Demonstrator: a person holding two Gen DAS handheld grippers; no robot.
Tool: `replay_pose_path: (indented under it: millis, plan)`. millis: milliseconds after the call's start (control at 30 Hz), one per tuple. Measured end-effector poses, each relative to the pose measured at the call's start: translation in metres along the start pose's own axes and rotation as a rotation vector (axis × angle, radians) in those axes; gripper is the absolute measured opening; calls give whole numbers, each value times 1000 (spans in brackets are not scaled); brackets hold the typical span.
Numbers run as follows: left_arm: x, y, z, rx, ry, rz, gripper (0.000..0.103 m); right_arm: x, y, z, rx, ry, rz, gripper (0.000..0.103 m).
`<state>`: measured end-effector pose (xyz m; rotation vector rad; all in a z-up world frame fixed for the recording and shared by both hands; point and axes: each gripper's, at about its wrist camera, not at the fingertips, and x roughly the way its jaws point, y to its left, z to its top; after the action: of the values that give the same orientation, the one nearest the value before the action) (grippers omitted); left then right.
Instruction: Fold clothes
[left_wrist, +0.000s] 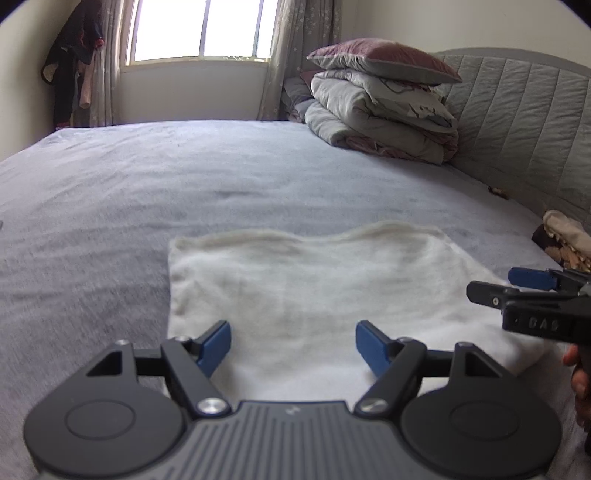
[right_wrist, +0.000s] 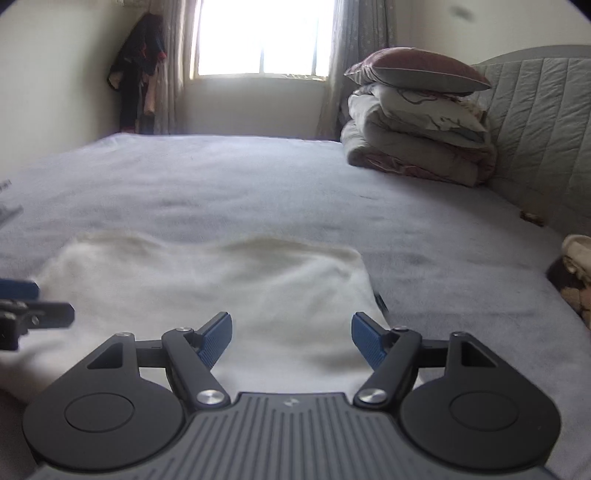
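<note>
A white fuzzy garment (left_wrist: 314, 291) lies folded flat on the grey bedsheet, and it also shows in the right wrist view (right_wrist: 207, 295). My left gripper (left_wrist: 293, 345) is open and empty, hovering over the garment's near edge. My right gripper (right_wrist: 291, 339) is open and empty over the garment's near right part. The right gripper also shows at the right edge of the left wrist view (left_wrist: 517, 288), beside the garment's right side. The left gripper's fingertips (right_wrist: 22, 291) show at the left edge of the right wrist view.
The grey bed (left_wrist: 147, 184) stretches toward a window. A stack of folded quilts and a pillow (left_wrist: 384, 103) stands at the far right by the quilted headboard (left_wrist: 524, 122). A patterned cloth item (left_wrist: 565, 240) lies at the right edge. Dark clothes (left_wrist: 74, 66) hang in the far left corner.
</note>
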<state>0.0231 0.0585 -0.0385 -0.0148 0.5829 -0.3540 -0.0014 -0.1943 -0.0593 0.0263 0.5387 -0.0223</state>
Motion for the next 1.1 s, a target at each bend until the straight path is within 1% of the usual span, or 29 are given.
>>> replay_pose_path:
  millis: [67, 167, 267, 333, 467, 600, 733, 833, 933, 1000, 1100]
  plan:
    - [4, 2, 6, 1, -3, -7, 76, 0, -1, 8, -11, -3, 10, 75]
    - [15, 6, 12, 9, 14, -9, 76, 12, 0, 9, -41, 15, 28, 75]
    - [29, 9, 10, 13, 43, -6, 76, 26, 0, 7, -75, 37, 46, 75]
    - [34, 9, 7, 37, 46, 0, 76, 34, -5, 4, -67, 66, 51, 75]
    - [35, 9, 2, 78, 43, 1, 76, 36, -17, 3, -63, 69, 71, 74]
    - [31, 15, 0, 86, 48, -20, 76, 34, -29, 3, -45, 86, 56, 75]
    - [25, 22, 1, 102, 66, -12, 76, 35, -48, 9, 19, 111, 13, 75]
    - [17, 29, 8, 96, 78, 28, 76, 35, -59, 15, 57, 97, -36, 75]
    - [21, 29, 17, 95, 69, 24, 75, 34, -58, 23, 63, 58, -32, 75]
    - [25, 28, 22, 97, 61, 15, 75, 35, -51, 27, 51, 33, 0, 75]
    - [31, 26, 31, 99, 49, 2, 75, 41, -33, 26, -3, 31, 85, 75]
